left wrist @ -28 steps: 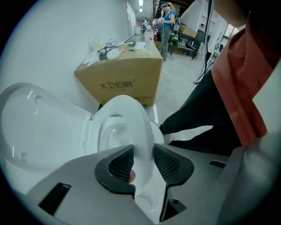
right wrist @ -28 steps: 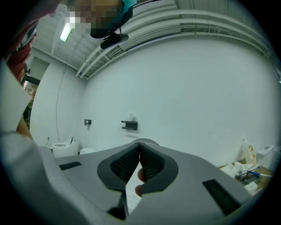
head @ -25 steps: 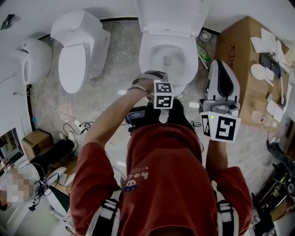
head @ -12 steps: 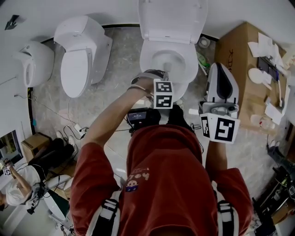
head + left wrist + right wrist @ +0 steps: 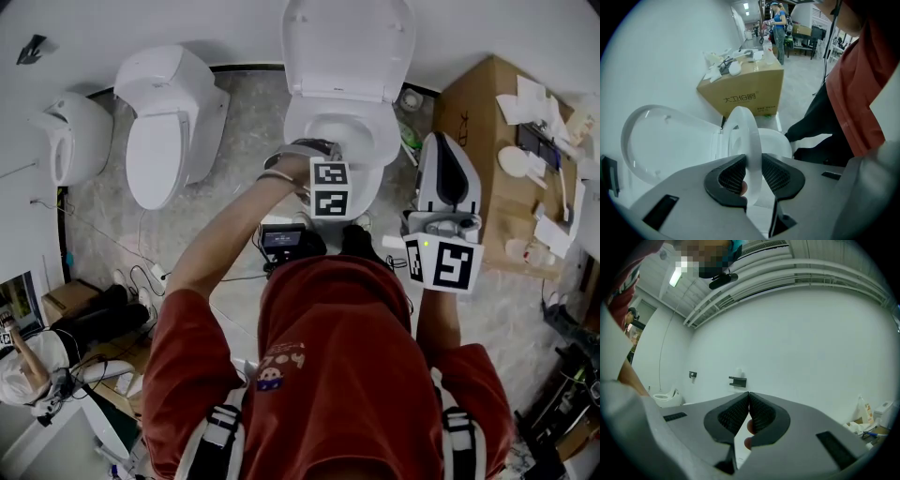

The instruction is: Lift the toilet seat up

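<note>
- Now, the toilet seat is partway up: in the left gripper view its white ring stands edge-on, between the raised lid and the bowl.
- Your left gripper is clamped on the near edge of that ring. Both ribbed pads press on it, one on each face, and the jaws have just been closing on it.
- In the head view your left arm reaches out to the front of the toilet, and the gripper's marker cube sits over the near rim of the bowl.
- The lid leans back against the far wall.
- Your right gripper is empty, with its jaws closed tip to tip. It is held well to the right of the toilet and faces a plain white wall.
- A cardboard box with papers and small items on top stands just right of the toilet.
- A second toilet with its lid down stands to the left, and another white fixture is further left.
</note>
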Demonstrator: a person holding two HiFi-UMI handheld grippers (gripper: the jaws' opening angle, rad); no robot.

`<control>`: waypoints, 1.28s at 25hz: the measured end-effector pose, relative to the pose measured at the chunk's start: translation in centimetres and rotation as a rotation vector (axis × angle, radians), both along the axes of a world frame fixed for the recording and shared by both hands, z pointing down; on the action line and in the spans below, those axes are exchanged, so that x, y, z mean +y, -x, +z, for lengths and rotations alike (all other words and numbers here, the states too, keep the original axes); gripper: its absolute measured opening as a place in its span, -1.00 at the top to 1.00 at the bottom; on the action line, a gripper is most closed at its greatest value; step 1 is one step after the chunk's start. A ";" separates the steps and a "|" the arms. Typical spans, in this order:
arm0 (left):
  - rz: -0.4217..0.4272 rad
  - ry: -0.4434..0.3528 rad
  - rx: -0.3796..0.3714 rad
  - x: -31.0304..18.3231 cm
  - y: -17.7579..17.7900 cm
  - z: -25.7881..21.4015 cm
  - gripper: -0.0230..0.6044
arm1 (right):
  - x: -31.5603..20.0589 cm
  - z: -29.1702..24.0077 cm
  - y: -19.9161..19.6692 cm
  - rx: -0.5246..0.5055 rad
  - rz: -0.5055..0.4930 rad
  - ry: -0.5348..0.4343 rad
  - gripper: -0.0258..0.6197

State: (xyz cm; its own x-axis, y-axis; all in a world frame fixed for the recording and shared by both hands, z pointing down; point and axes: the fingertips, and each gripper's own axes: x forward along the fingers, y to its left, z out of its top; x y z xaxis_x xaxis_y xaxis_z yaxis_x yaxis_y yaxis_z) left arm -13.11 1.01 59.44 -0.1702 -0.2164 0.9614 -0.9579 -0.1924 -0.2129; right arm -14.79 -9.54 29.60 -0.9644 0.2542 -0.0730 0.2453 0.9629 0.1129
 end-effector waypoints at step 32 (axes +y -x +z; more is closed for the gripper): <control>-0.038 -0.017 -0.170 -0.8 8.1 -5.2 0.61 | -0.4 -1.8 0.9 -0.053 -0.018 0.008 0.88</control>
State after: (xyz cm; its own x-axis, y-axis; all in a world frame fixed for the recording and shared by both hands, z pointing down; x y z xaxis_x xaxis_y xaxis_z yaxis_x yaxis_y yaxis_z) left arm -21.21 0.20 54.22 -0.3382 -0.2231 0.9142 -0.9145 -0.1513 -0.3753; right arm -15.73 -9.97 27.79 -0.9544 0.2709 -0.1255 0.2567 0.9592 0.1183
